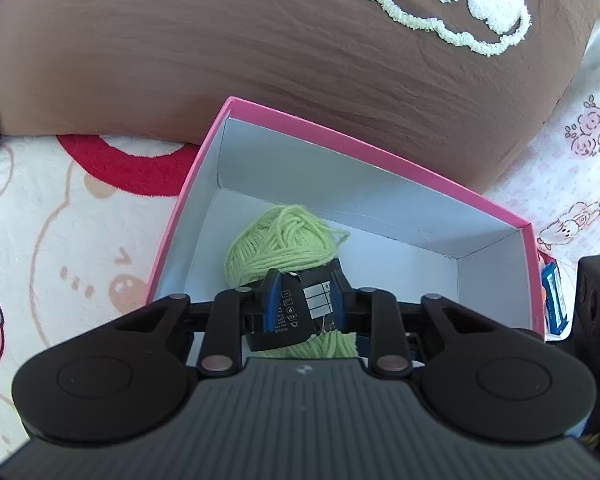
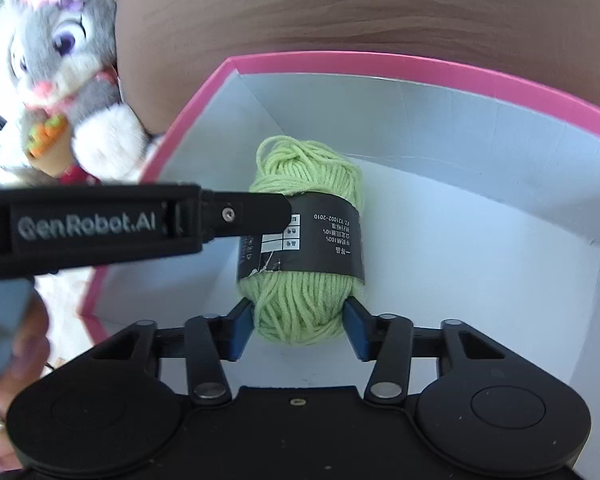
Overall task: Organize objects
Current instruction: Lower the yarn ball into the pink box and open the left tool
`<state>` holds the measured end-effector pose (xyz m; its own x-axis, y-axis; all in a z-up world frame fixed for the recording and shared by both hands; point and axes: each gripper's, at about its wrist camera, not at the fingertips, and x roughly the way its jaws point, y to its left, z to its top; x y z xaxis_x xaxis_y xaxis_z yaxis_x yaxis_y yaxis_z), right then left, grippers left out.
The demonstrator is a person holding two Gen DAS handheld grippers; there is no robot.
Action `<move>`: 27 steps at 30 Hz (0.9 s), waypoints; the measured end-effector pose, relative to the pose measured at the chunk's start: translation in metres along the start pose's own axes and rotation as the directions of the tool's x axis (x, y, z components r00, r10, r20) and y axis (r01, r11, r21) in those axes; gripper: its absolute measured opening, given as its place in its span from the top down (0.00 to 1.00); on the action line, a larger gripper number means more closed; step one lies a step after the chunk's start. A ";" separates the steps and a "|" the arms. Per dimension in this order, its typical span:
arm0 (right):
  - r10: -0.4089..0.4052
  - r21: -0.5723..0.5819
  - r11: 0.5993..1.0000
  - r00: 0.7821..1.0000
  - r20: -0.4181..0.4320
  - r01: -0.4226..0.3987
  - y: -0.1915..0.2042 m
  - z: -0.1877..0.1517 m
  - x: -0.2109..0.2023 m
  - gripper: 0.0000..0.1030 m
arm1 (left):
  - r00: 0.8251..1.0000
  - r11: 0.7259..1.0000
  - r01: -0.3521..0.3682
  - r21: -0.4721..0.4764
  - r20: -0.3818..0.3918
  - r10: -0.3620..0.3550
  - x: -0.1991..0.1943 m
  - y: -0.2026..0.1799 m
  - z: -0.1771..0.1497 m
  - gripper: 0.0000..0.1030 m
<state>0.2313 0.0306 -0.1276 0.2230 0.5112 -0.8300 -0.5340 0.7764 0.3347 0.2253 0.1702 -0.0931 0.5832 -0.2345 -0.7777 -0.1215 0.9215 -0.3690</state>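
A light green yarn skein (image 1: 284,236) with a black paper label (image 2: 300,236) sits inside a pink box with a white inside (image 1: 380,216). My left gripper (image 1: 304,300) is shut on the skein at its label band; it also shows in the right wrist view (image 2: 268,216), reaching in from the left. My right gripper (image 2: 300,324) has its blue pads (image 2: 240,332) on both sides of the skein's near end (image 2: 300,308), touching it. The box wall also shows in the right wrist view (image 2: 420,120).
A large brown cushion (image 1: 260,48) with a white embroidered patch lies right behind the box. A grey plush rabbit (image 2: 68,72) sits to the left of the box. A printed blanket (image 1: 52,208) covers the surface around it.
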 end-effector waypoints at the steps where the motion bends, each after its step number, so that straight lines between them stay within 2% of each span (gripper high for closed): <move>1: -0.010 -0.003 1.000 1.000 0.014 0.010 0.002 0.001 -0.001 0.54 | 1.000 1.000 -0.004 0.003 0.003 0.004 0.000 0.000 0.000 0.76; 5: -0.055 -0.046 0.997 0.996 0.074 0.058 0.006 0.005 -0.008 0.56 | 1.000 1.000 -0.022 0.006 0.015 0.022 -0.002 0.003 0.002 0.76; 11: -0.015 -0.014 1.000 0.998 0.055 0.016 0.000 0.007 -0.001 0.57 | 0.999 0.999 -0.033 0.004 0.029 0.032 -0.005 0.005 0.003 0.76; 15: 0.011 -0.008 1.000 0.998 0.069 -0.011 0.017 0.016 0.018 0.57 | 0.997 0.998 -0.058 0.019 0.041 0.057 -0.003 0.003 0.004 0.76; 19: 0.043 -0.019 0.999 0.997 0.060 -0.042 0.019 0.017 0.020 0.55 | 0.996 0.997 -0.074 0.025 0.047 0.073 -0.003 0.005 0.005 0.76; 24: 0.002 -0.109 0.994 0.997 0.080 0.007 0.028 0.007 0.009 0.55 | 0.995 0.995 -0.088 0.048 0.043 0.086 -0.003 0.003 0.004 0.77; 27: -0.021 -0.117 0.993 0.994 0.103 0.033 0.022 -0.005 -0.008 0.55 | 0.993 0.992 -0.110 0.060 0.043 0.108 -0.003 0.002 0.003 0.77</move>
<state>0.2143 0.0414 -0.1155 0.3174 0.5301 -0.7863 -0.6177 0.7447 0.2527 0.2255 0.1733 -0.0897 0.6010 -0.1199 -0.7902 -0.1365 0.9587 -0.2494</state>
